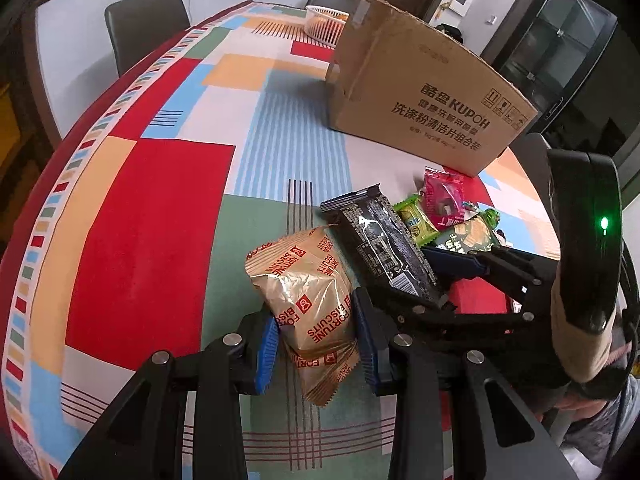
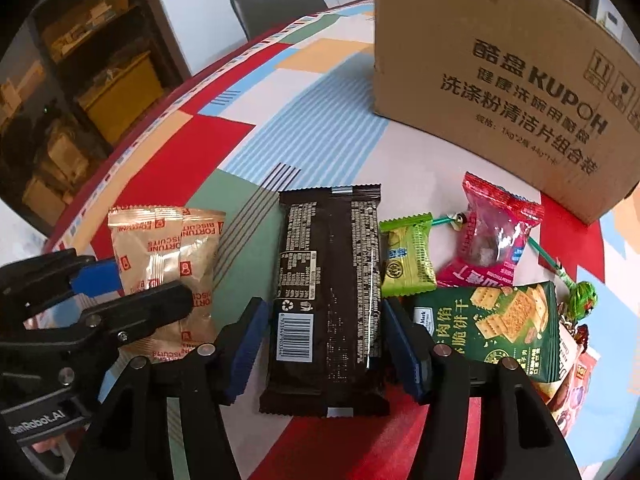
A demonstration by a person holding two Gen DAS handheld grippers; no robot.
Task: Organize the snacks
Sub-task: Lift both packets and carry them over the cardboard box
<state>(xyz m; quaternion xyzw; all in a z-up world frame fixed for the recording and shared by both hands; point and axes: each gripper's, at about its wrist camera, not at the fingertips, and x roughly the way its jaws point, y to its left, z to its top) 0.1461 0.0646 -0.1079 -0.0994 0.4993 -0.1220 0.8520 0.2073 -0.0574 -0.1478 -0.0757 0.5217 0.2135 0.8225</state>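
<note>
**Q:** Left gripper [image 1: 316,344]: what does it do?

**A:** Its blue pads sit on either side of the gold biscuit pack [image 1: 310,312], which lies on the worktop [image 1: 152,240] near the front edge. The pads look to be touching the wrapper's sides, so the jaws read as pinching the pack, though how firmly cannot be told.

**Q:** And the right gripper [image 2: 324,354]?

**A:** Spread. Its pads stand just beside the long edges of the black wafer bar [image 2: 328,300] with a visible gap on each side; the bar lies flat between them, barcode end nearest the camera.

**Q:** How should these two handle?

**A:** Both are probably light. The gold pack is a puffy foil pillow: soft, slippery, with brittle contents, so a gentle hold across its middle suits it. The bar is stiffer and longer; a hold across its width near mid-length should keep it from drooping.

**Q:** What lies beyond them?

**A:** Just right of the bar: a small green sweet [image 2: 406,258], a pink sachet [image 2: 492,236] and a green cracker bag [image 2: 500,320], crowded together. Behind stands a cardboard box [image 2: 500,80], the likely destination, and farther off a white basket [image 1: 324,24].
</note>
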